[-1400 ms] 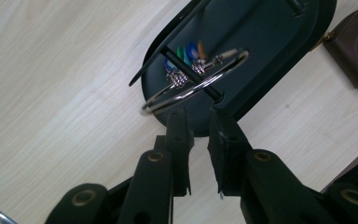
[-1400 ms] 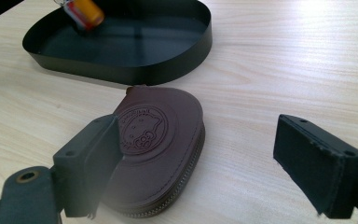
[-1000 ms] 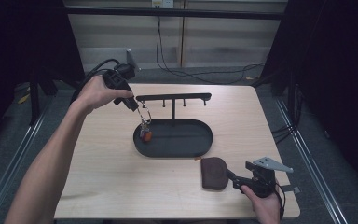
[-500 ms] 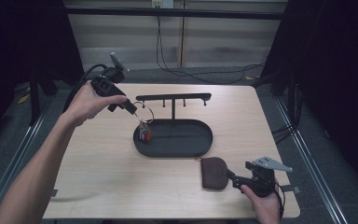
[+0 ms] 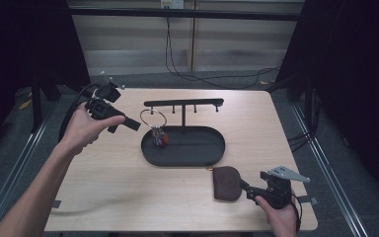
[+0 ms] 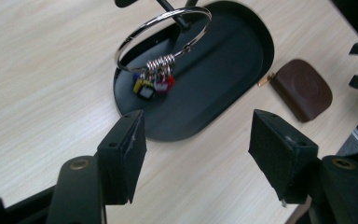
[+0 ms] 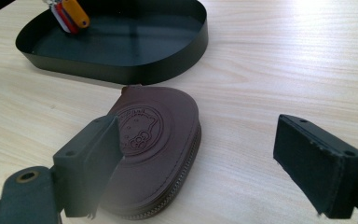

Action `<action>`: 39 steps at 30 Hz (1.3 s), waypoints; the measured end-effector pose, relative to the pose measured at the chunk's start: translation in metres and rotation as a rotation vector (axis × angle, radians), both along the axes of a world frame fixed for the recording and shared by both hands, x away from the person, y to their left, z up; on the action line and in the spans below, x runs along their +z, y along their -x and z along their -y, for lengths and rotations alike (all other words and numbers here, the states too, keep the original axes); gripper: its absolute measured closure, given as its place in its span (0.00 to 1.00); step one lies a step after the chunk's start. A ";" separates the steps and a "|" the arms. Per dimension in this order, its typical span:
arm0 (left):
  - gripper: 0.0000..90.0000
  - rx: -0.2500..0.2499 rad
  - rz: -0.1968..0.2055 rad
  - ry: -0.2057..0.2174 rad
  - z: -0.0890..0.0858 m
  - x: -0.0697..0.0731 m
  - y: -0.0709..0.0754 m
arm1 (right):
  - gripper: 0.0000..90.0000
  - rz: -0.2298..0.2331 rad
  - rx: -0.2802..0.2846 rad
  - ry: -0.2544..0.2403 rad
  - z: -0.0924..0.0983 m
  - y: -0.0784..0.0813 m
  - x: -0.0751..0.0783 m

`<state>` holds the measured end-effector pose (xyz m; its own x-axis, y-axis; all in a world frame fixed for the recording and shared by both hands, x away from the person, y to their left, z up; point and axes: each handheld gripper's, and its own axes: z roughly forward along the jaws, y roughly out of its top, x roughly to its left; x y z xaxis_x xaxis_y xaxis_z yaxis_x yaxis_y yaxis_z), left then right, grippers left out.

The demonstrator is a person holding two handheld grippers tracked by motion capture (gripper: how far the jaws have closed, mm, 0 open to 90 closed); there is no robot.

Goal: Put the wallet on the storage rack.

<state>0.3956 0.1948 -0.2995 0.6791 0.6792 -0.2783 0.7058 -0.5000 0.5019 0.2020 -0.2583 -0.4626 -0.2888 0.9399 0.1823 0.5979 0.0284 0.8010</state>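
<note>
The key ring (image 5: 153, 118) hangs from the left end of the rack (image 5: 183, 103), its bunch of coloured tags (image 5: 159, 138) dangling into the black tray (image 5: 205, 157) at about the tray's 9 o'clock edge. The ring seems to rest on a peg there, though the exact contact is hard to make out. The left gripper (image 5: 131, 124) sits just off the ring at its 9 o'clock, jaws spread and holding nothing. In the left gripper view (image 6: 193, 158) the ring (image 6: 163, 38) lies dead ahead at 12 o'clock, well clear of both pads, its hoop tilted so the opening faces roughly toward the camera.

The brown pouch (image 5: 227, 183) lies flat on the bench (image 5: 103, 182) just outside the tray's 5 o'clock rim. The right gripper (image 5: 247, 190) is at the pouch's 3 o'clock with jaws wide apart. In the right gripper view (image 7: 205, 163) the left pad overlaps the pouch (image 7: 154, 154) while the right pad stands well clear, so the pouch sits off-centre, toward 10 o'clock.

The right hand is plainly the nearer to the pouch, and I judge that is the next thing to be taken. Its long axis runs roughly away from the gripper, so the gripper would need to shift toward 9 o'clock to straddle the short width before closing.
</note>
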 end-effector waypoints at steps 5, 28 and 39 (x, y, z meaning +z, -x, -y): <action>0.41 0.019 0.055 0.022 -0.015 -0.010 0.011 | 0.17 -0.001 -0.005 0.001 0.000 0.000 0.000; 0.36 0.068 0.144 0.081 -0.058 -0.076 0.078 | 0.17 -0.008 0.000 0.000 0.001 0.000 0.000; 0.35 0.101 0.173 0.092 -0.074 -0.104 0.109 | 0.17 -0.026 0.009 -0.002 -0.001 -0.001 -0.002</action>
